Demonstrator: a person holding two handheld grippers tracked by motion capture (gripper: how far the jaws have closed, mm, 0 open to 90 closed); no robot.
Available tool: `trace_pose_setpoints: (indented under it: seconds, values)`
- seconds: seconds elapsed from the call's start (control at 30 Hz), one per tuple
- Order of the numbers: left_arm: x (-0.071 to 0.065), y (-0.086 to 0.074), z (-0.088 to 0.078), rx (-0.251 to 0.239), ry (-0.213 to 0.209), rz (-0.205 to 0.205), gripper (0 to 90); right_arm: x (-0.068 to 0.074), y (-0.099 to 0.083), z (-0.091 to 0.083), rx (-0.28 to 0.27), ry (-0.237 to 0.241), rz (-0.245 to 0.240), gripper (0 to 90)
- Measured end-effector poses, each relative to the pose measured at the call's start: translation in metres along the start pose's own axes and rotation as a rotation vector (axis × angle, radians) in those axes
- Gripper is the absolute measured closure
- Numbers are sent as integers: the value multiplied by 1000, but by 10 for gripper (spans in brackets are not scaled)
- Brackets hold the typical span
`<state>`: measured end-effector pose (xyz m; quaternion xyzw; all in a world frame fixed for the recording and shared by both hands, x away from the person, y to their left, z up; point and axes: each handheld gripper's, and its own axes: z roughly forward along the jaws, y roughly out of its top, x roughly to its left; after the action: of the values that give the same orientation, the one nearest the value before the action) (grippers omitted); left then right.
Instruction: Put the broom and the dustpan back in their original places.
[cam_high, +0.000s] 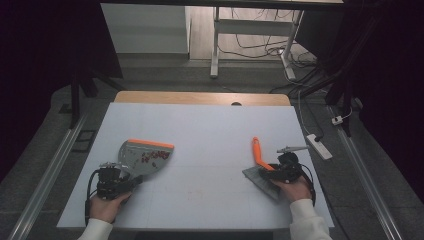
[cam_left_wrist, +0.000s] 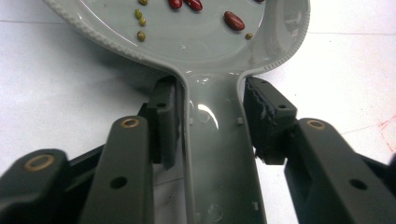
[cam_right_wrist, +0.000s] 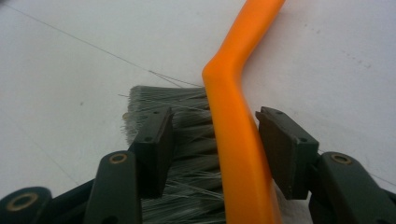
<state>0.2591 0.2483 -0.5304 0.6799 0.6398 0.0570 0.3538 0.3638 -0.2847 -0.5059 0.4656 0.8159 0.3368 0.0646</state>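
With fingers parted, both hands (cam_high: 107, 205) rest low.

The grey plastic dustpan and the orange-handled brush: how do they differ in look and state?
The grey plastic dustpan is a wide scoop with an orange front edge and holds red and green beans; the orange-handled brush is narrow, has grey bristles and carries nothing. Both lie on the white table, each with its handle between the jaws of a hand-held gripper.

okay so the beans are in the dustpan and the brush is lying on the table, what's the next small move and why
Probably draw the right gripper back off the brush: its jaws stand apart from the orange handle, and the brush lies on the table. The beans already sit in the dustpan, whose handle lies between the left gripper jaws.
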Motion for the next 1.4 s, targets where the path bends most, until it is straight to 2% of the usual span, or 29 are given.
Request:
trace_pose_setpoints:
  seconds: [0.1,0.17,0.33,0.5,0.73,0.9,1.0,1.17,1.33,1.4]
  values:
    - [1,0,-4,-22,-21,-6,494,-1,0,-2,-15,-29,-5,449]
    - [2,-2,-9,-53,-15,-8,462,-1,0,-4,-26,-25,0,449]
    - [2,-4,-18,-74,3,19,419,0,-1,-8,-52,-32,-13,448]
    - [-4,-5,-24,-86,19,65,408,5,-2,-14,-88,-25,-44,448]
    - [-11,-4,-32,-99,50,141,407,11,-4,-17,-102,-8,-91,451]
    - [-19,-2,-38,-124,43,209,408,22,-4,-17,-111,17,-147,457]
    - [-22,0,-37,-133,3,258,407,30,-5,-17,-114,37,-188,457]
    - [-27,5,-28,-114,-77,342,407,40,-8,-16,-124,70,-247,458]
    - [-31,11,-19,-96,-148,393,406,47,-11,-14,-144,97,-290,466]
    - [-31,13,-16,-88,-159,406,404,50,-11,-13,-148,103,-311,466]
